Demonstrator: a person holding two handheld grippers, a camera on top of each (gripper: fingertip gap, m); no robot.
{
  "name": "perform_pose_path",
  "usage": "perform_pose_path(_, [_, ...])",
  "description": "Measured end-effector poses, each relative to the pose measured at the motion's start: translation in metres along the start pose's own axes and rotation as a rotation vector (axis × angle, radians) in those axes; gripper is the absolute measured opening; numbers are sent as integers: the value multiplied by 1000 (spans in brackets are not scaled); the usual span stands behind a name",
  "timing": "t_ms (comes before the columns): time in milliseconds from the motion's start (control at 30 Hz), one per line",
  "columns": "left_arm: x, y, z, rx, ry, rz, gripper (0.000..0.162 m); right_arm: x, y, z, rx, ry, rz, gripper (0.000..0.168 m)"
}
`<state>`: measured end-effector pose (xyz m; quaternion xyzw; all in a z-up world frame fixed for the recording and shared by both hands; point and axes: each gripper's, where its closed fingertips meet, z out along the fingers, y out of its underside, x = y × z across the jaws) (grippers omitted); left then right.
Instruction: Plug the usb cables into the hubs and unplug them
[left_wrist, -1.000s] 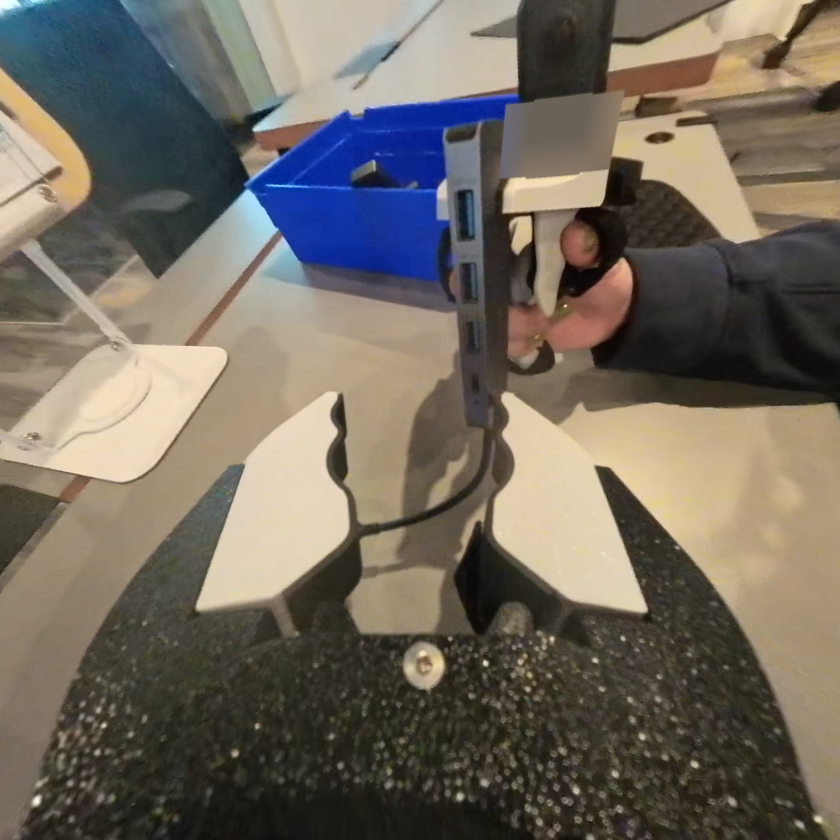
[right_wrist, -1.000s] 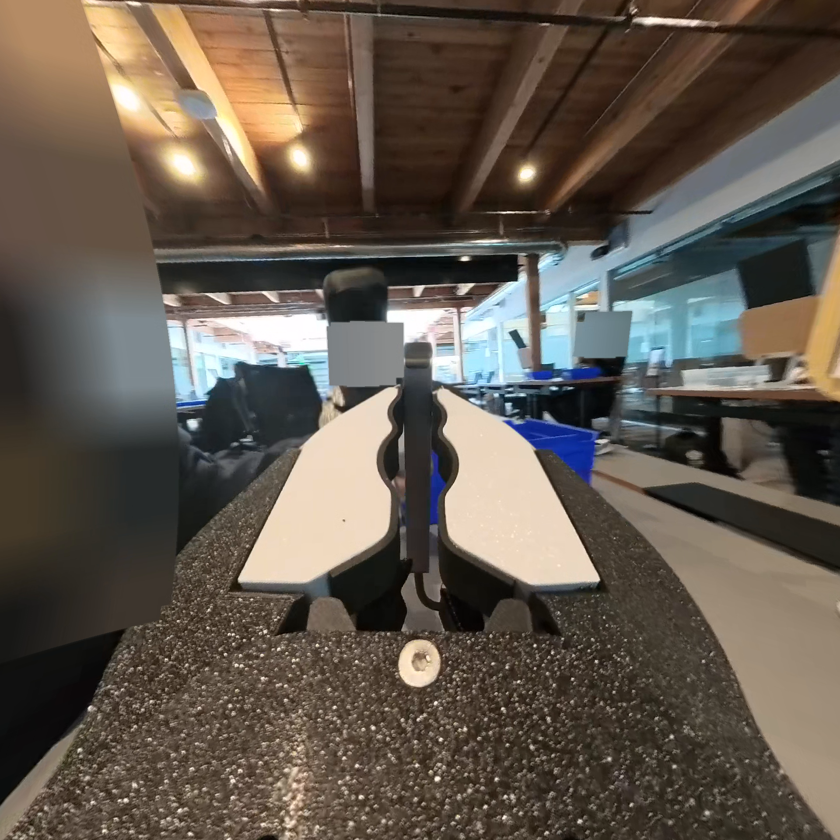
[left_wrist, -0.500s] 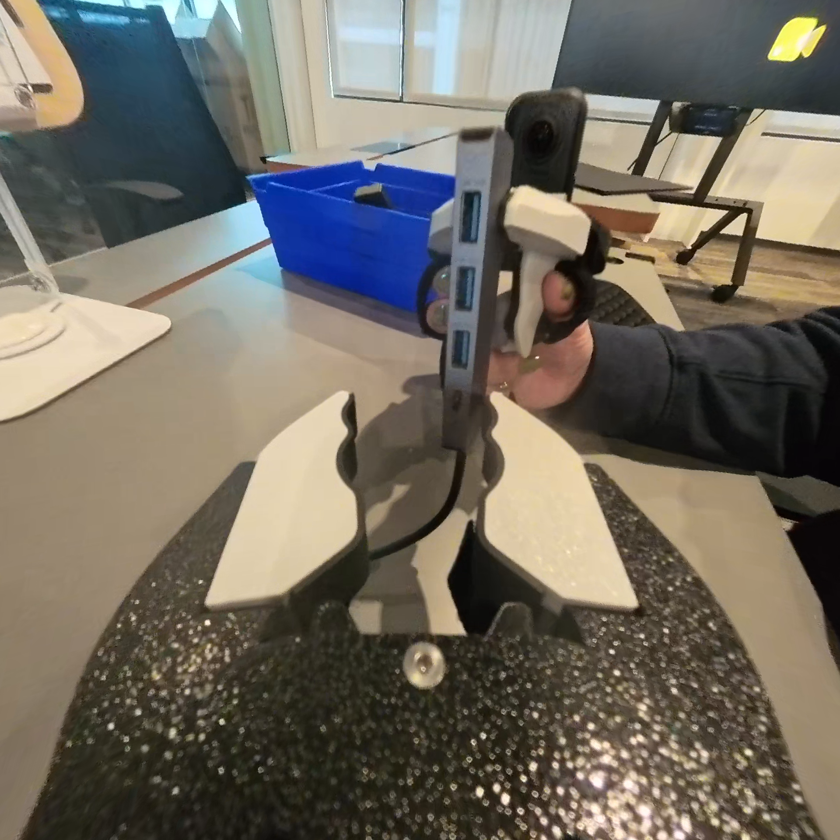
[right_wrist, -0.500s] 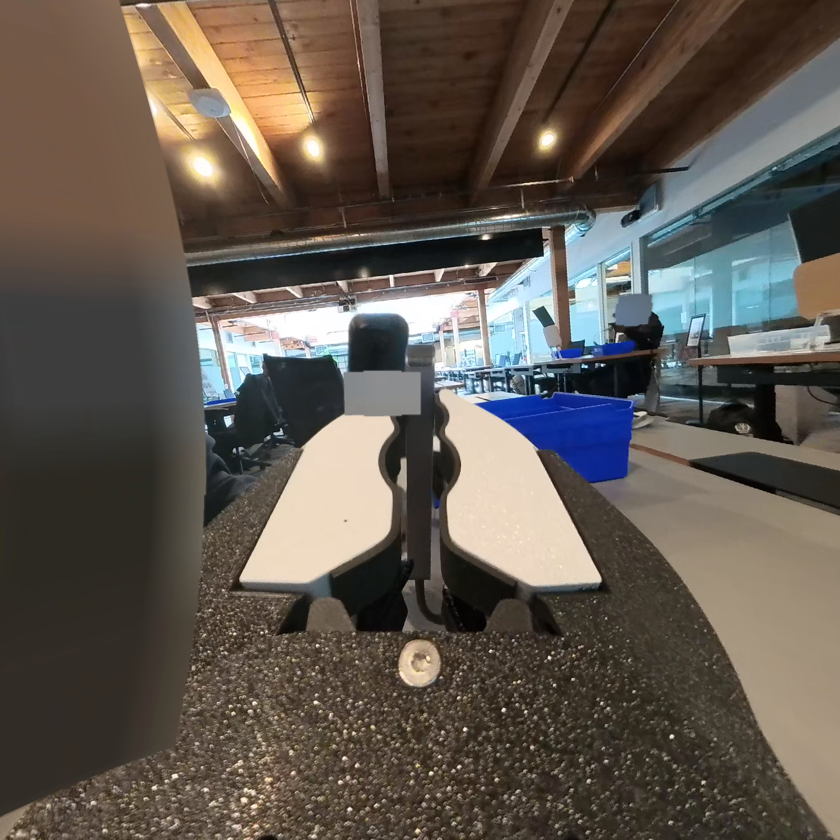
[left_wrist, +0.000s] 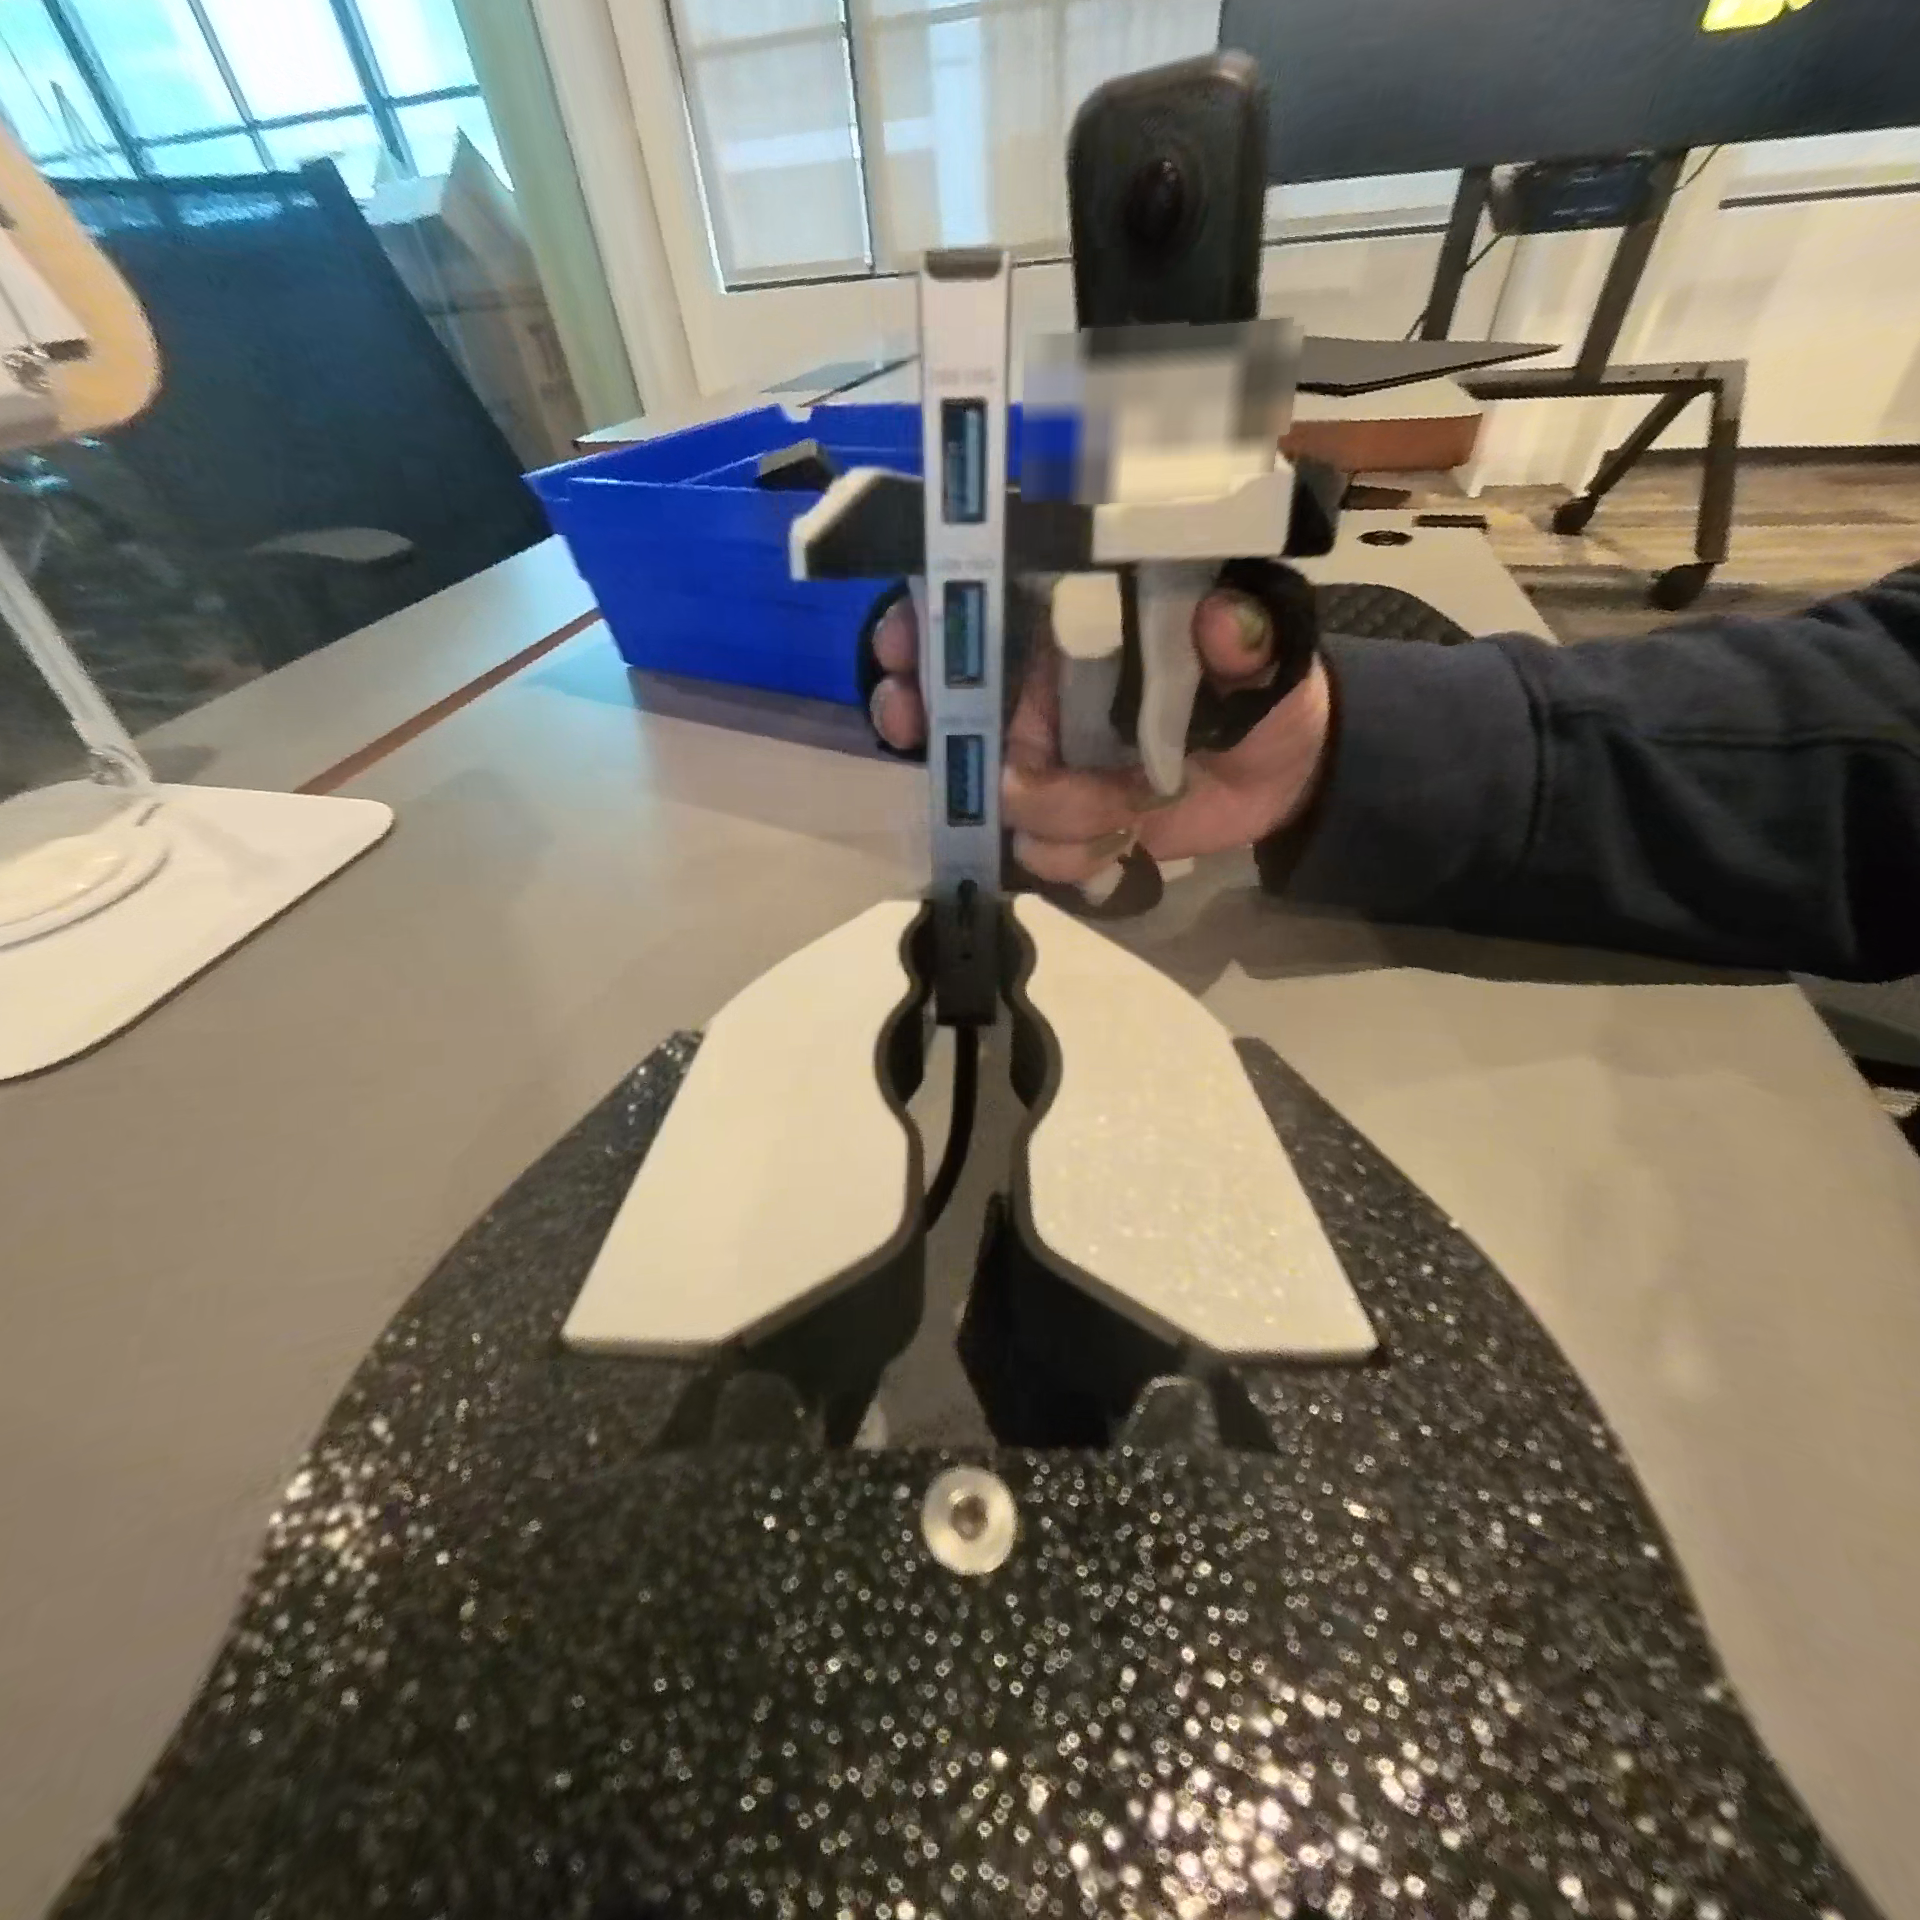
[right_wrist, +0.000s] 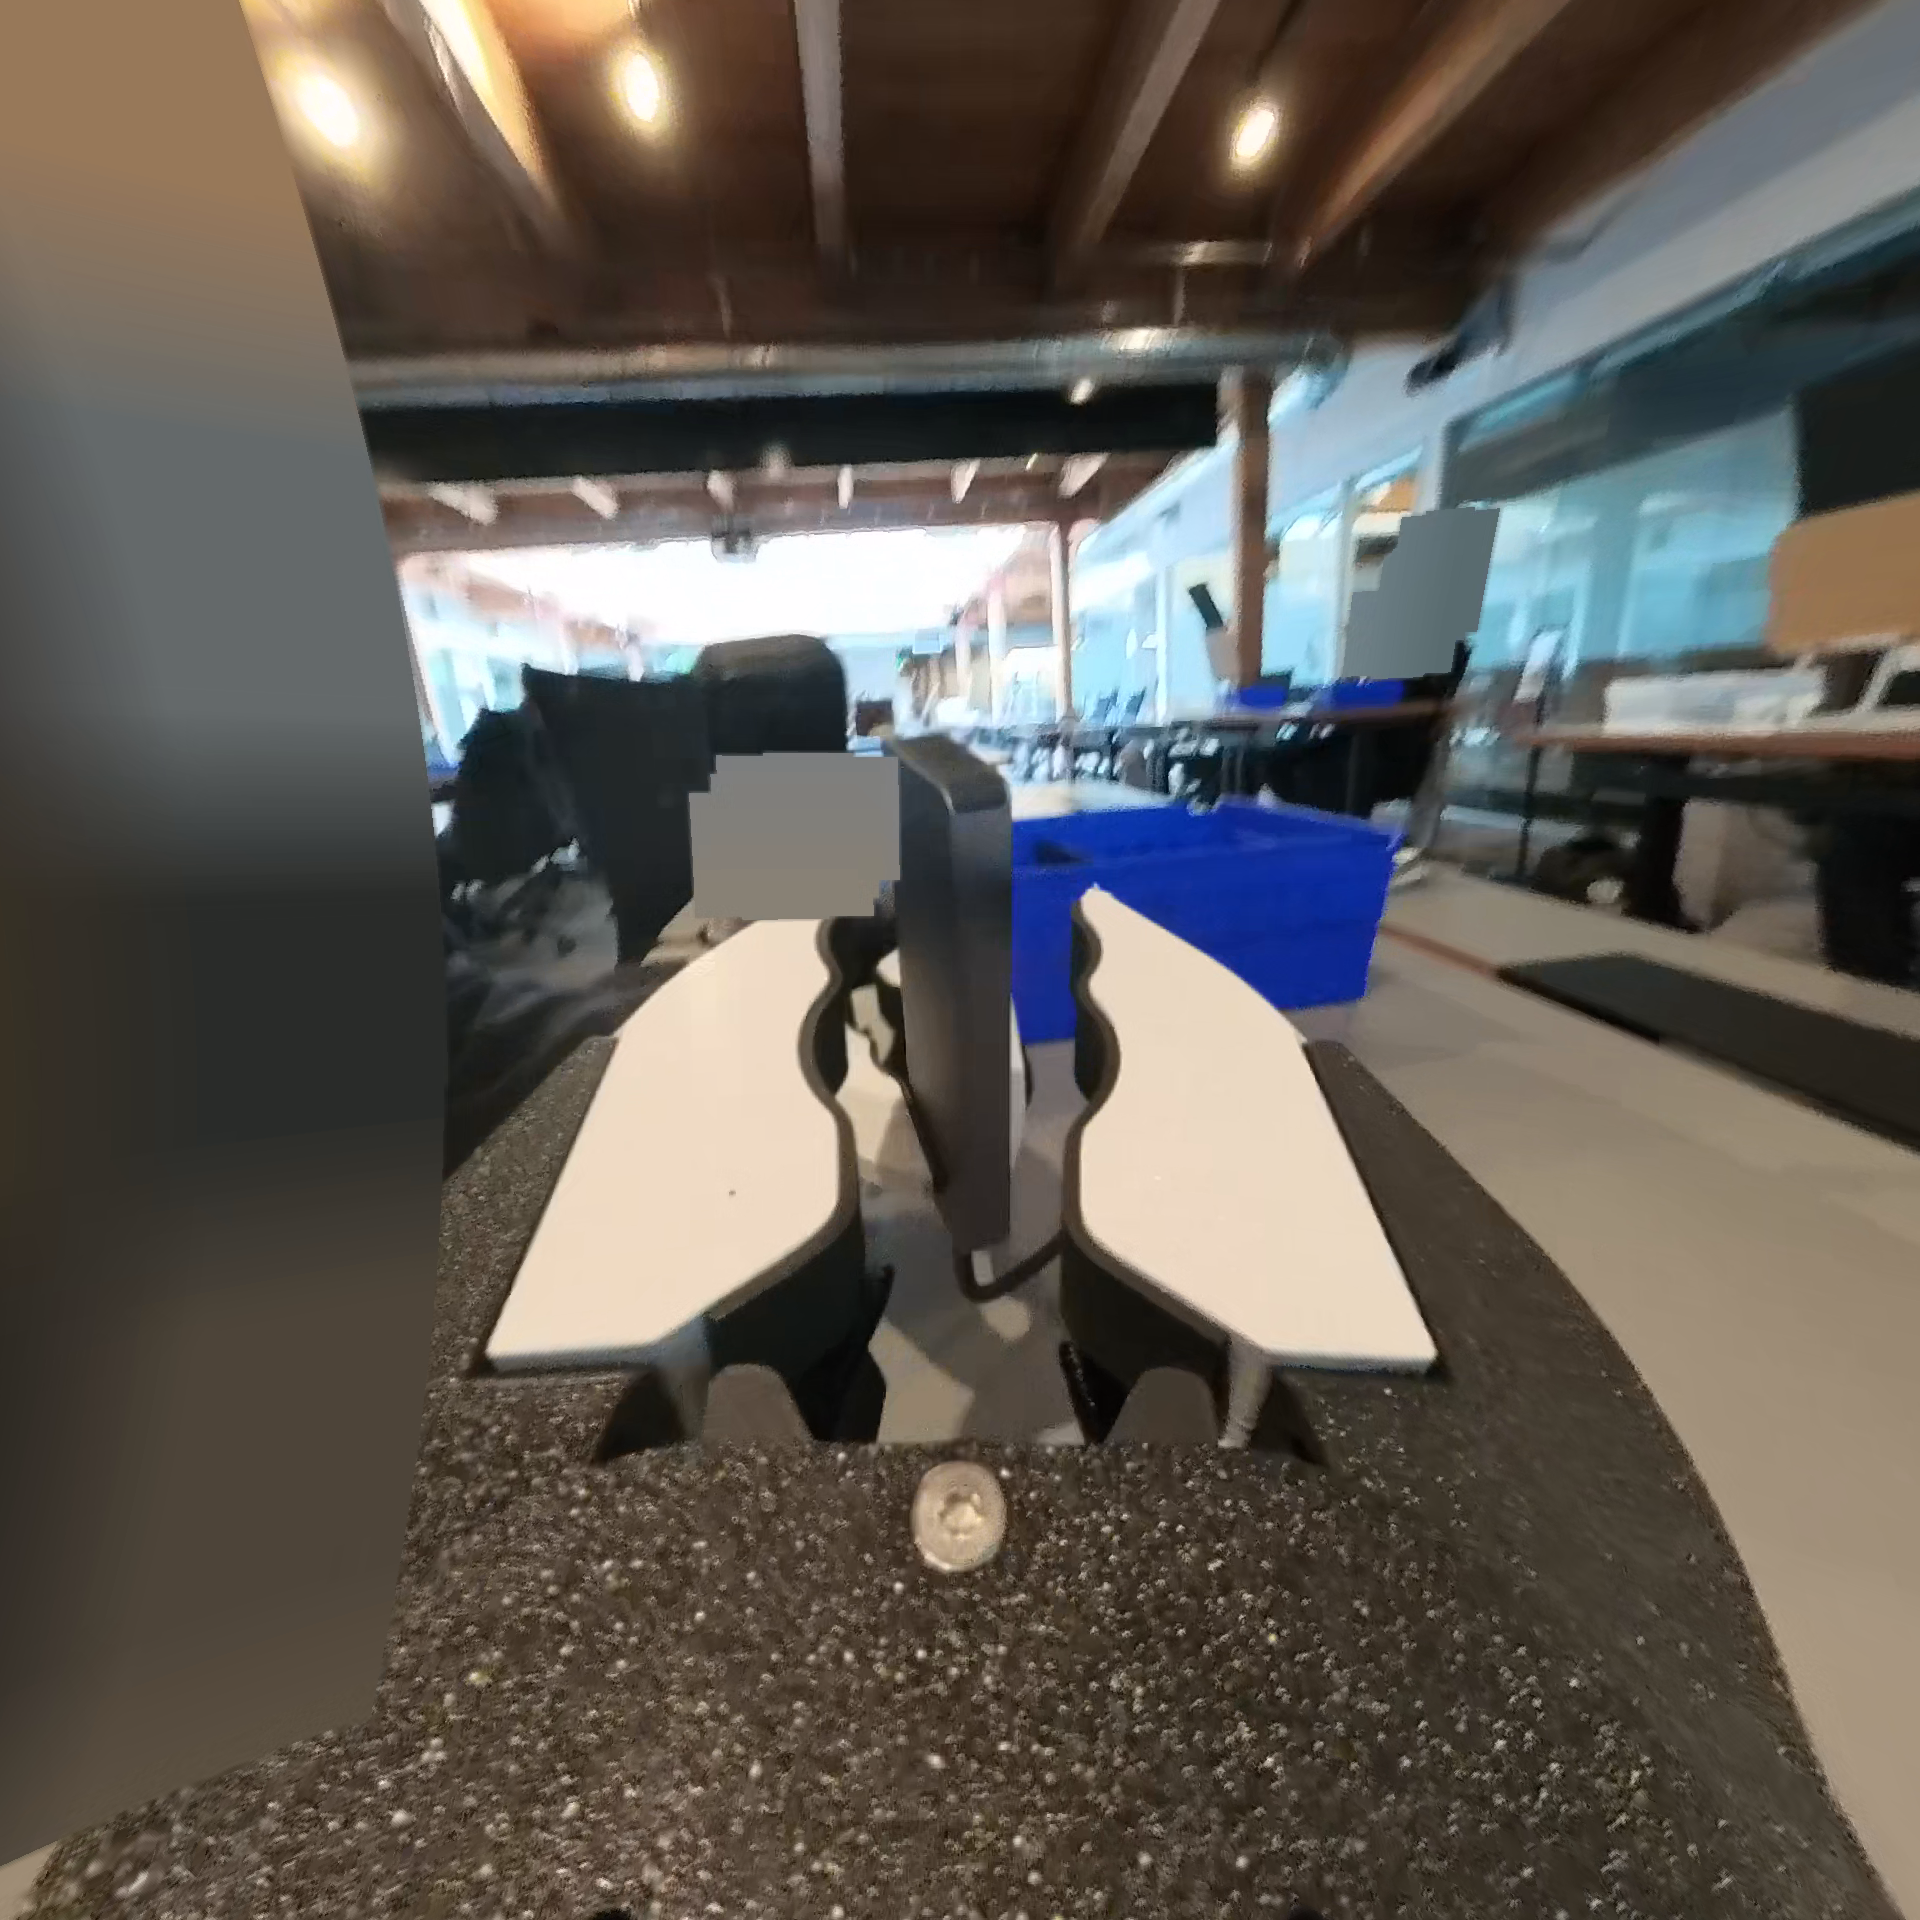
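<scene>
While the left claw (left_wrist: 964, 935) is pressed nearly together, its white fingertips pinch the bottom end of a slim grey hub (left_wrist: 966, 582), right where the hub's own thin black cable (left_wrist: 940, 1143) comes out. Motion blur makes it hard to say whether the pads bite the metal end or the black rubber collar below it; it looks like the collar. The hub stands upright above the surface (left_wrist: 520, 987), with three blue sockets facing the camera, all empty.

Higher up, the right claw (right_wrist: 956, 925) is spread wide on either side of the hub's body, and its fingers appear not to touch it. A person's hand (left_wrist: 1174, 769) in a dark sleeve works that claw's handle.

The hub is probably light, stiff and smooth-sided, so it may twist or slip if held only at one end. The flat, broad faces near the middle seem the safest place to clamp, leaving the sockets clear. The cable is limp and will not steady anything.

Farther back, a blue bin (left_wrist: 686, 540) sits on the surface, and a white stand base (left_wrist: 208, 862) lies at the left.
</scene>
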<state>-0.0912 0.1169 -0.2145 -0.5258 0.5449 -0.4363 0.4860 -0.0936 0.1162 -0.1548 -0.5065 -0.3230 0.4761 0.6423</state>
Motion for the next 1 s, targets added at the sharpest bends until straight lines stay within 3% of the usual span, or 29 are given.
perform_pose_path(267, [20, -12, -4, 94, 161, -63, 11, -17, 11, 3, -60, -132, 54, 36])
perform_pose_path(633, [20, -5, -4, 52, 155, -45, 11, -22, 20, 4, -94, -169, 49, 13])
perform_pose_path(767, [21, -6, -4, 64, 162, -43, 11, -22, 20, 4, -88, -179, 55, 12])
perform_pose_path(1000, [8, -35, -23, 261, 71, 3, 24, -20, -6, -10, 71, -226, 137, 12])
